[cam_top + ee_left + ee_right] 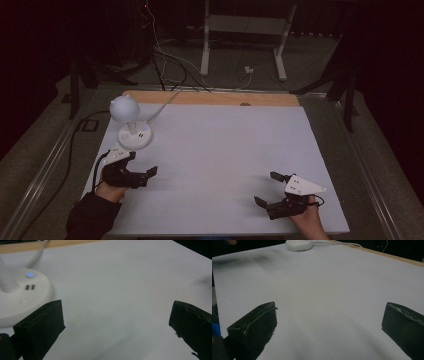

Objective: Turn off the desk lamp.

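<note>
Dim room, white table [220,165] nearly bare. The one object on it is a white desk lamp [131,122] at the far left corner: round head on a short neck, disc base, its cord [161,106] running off the back edge over the wooden strip [210,98]. In the left gripper view the base [27,296] sits just beyond my left jaw, a blue-lit button [30,274] on top with two small ports below it.

My left gripper [139,176] rests low on the table just in front of the lamp base, jaws spread wide with nothing between them. I judge it is parked there because the lamp is the thing to be worked, probably that button; the reach is short.

My right gripper [269,189] sits near the front right, well apart from the lamp, jaws likewise spread and empty. It looks held back to keep the middle free. From its view the lamp base [298,244] lies far across the sheet.
</note>
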The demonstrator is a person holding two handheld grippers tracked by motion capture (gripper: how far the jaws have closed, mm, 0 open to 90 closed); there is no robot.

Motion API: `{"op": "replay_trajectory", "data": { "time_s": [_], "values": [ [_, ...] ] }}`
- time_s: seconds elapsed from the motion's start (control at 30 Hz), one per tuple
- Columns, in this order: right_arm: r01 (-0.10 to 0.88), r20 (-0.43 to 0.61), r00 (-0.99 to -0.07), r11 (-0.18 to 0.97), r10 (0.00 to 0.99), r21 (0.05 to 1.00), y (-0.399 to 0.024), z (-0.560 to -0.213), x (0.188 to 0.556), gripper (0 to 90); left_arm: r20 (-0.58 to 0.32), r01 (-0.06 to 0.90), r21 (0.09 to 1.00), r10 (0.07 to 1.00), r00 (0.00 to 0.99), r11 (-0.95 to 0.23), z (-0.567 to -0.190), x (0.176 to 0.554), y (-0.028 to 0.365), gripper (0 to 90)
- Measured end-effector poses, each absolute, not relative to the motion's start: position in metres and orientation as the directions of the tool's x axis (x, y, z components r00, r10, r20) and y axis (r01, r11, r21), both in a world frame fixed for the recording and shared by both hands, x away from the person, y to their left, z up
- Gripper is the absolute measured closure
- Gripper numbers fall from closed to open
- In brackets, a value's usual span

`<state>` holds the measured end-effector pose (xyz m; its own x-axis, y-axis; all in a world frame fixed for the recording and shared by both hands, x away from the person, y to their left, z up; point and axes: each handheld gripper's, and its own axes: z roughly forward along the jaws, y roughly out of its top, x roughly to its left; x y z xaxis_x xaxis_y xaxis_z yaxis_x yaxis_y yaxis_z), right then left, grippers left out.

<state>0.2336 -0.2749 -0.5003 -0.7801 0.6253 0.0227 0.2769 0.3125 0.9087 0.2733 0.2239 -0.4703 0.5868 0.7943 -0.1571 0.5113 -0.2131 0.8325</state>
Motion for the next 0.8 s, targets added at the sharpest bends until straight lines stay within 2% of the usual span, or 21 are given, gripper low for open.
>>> {"op": "replay_trajectory", "data": {
  "time_s": [0.67,0.8],
  "values": [
    [0.281,0.021,-0.778,0.317,0.628,0.906,-0.274,-0.501,0.234,0.0,-0.138,0.448,0.844,0.687,0.713,-0.296,-0.495,0.234,0.229,0.4],
    [0.281,0.020,-0.778,0.320,0.628,0.905,-0.274,-0.501,0.233,0.0,-0.094,0.424,0.832,0.663,0.743,-0.358,-0.503,0.232,0.229,0.4]
  ]
}}
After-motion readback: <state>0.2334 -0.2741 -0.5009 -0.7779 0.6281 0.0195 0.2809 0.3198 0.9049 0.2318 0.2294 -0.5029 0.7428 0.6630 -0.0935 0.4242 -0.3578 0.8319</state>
